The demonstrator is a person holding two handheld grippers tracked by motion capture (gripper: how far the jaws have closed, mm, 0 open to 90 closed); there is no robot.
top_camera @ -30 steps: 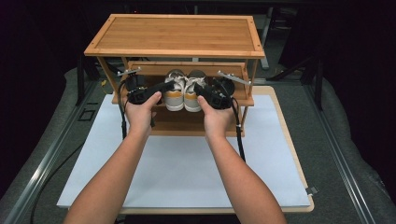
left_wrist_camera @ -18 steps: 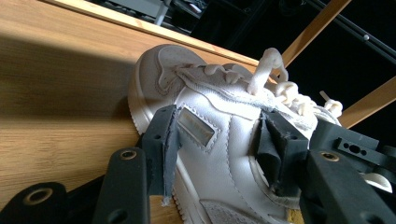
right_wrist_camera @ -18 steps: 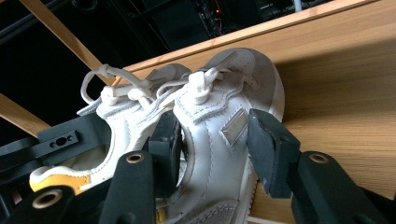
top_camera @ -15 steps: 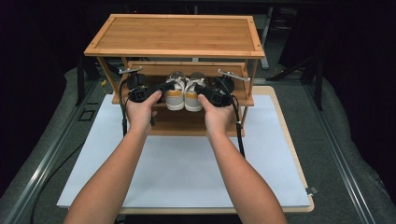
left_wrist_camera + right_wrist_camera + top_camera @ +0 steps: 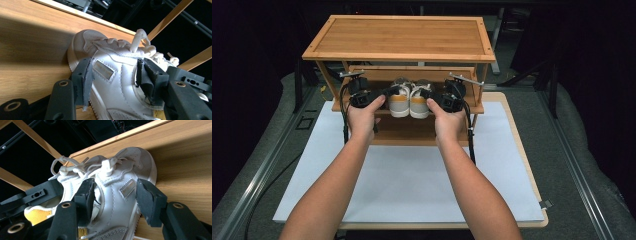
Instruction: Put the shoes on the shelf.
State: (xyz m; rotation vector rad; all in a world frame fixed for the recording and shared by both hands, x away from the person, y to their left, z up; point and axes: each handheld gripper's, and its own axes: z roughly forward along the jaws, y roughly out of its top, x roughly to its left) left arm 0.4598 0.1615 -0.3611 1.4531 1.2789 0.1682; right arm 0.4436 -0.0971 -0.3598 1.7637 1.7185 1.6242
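Note:
A pair of white sneakers with tan heels stands side by side on the middle shelf (image 5: 472, 107) of a wooden rack (image 5: 399, 37). My left gripper (image 5: 388, 93) straddles the left shoe (image 5: 399, 100). In the left gripper view its jaws (image 5: 113, 77) have just been opening, and the pads flank the shoe's side (image 5: 117, 62) loosely. My right gripper (image 5: 426, 94) straddles the right shoe (image 5: 419, 102) the same way. Its jaws (image 5: 116, 197) have also just been opening, with the shoe (image 5: 125, 170) between them and a gap at the outer pad (image 5: 150, 200).
The rack has a lower shelf (image 5: 407, 132) under the shoes and slanted side struts. It stands at the far end of a white mat (image 5: 412, 180) on a wooden board. Grey surface with metal rails lies either side, and the surroundings are dark.
Both hands have stayed almost where they were at the shelf. The shoes rest in the same spot, and the jaws stand slightly wider around them.

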